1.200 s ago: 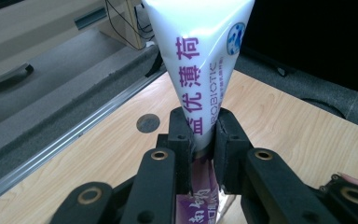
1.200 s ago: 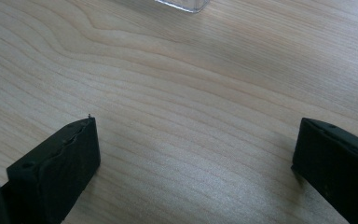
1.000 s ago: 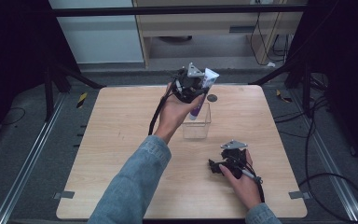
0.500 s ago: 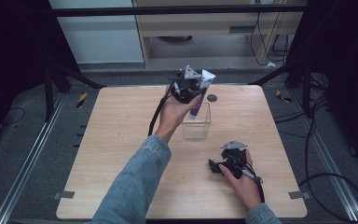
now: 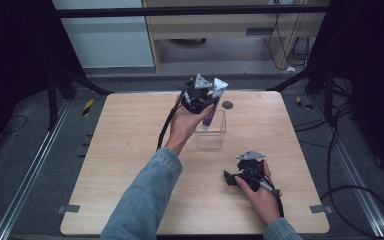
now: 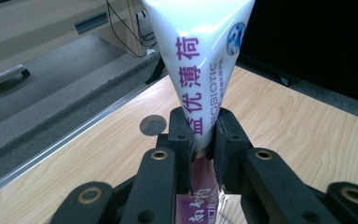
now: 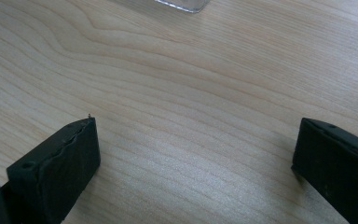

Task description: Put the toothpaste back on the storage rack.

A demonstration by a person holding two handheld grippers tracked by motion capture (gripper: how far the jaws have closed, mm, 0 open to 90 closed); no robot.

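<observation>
A tube goes over a clear box

The left arm reaches far across the table [image 5: 130, 150]. Its left gripper [image 5: 203, 102] pinches the tube [image 5: 212, 102], tilted, low end in the box [image 5: 211, 132]. The right gripper [image 5: 237, 176] rests near the front edge, jaws spread wide, holding nothing.

This is a lab recording bay. A bare wooden tabletop [image 5: 130, 150] stands on grey carpet inside a black metal frame [image 5: 60, 85], with dark curtains on either side, cables [image 5: 350, 150] trailing beside the tabletop, and a beige cabinet [image 5: 230, 30] behind it.
</observation>
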